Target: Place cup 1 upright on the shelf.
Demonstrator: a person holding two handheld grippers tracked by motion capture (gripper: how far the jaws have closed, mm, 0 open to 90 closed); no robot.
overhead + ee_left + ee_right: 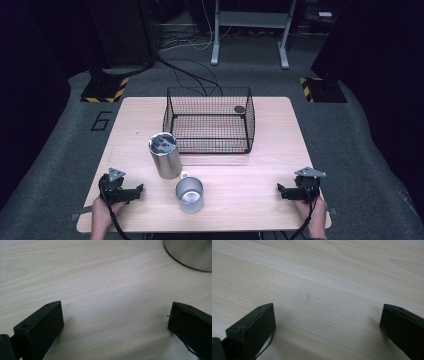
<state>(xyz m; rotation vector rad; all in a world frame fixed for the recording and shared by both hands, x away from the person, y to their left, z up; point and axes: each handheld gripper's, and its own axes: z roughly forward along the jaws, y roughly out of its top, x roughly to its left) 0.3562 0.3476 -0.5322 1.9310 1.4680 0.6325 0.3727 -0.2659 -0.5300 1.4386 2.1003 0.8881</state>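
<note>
Both hands are sitting at the near edge of the counter (235, 170), nearest the camera, each wrapped around a gripper. Using the steel mug (189, 194) as the landmark: the left gripper (141, 188) is resting on the wood to the left of the mug, near it but apart, with its tips pointing toward the mug. Its jaws are standing wide apart and holding nothing; in the left gripper view (115, 315) bare wood grain is lying between them, and a curved metal base (192, 253), either the mug or the taller vessel, is showing at the top right, well clear of both jaws.

The right gripper (279, 189) is lying well to the right of the mug, also pointing inward toward it. Its jaws are likewise spread wide and empty; the right gripper view (327, 315) is showing plain counter between them, with a faint dark mark on the wood ahead.

The mug itself is standing upright, mouth open to the camera, its small handle turned toward the far side. Just behind it and slightly left, a taller steel canister (164, 155) is standing upright, close to the mug's handle; whether the two are touching I cannot tell. Beyond the mug, toward the far edge, a black wire basket (210, 145) is sitting squarely on the counter, with a small dark round thing (239, 109) lying in its far right corner. The canister is standing just off the basket's near left corner.
</note>
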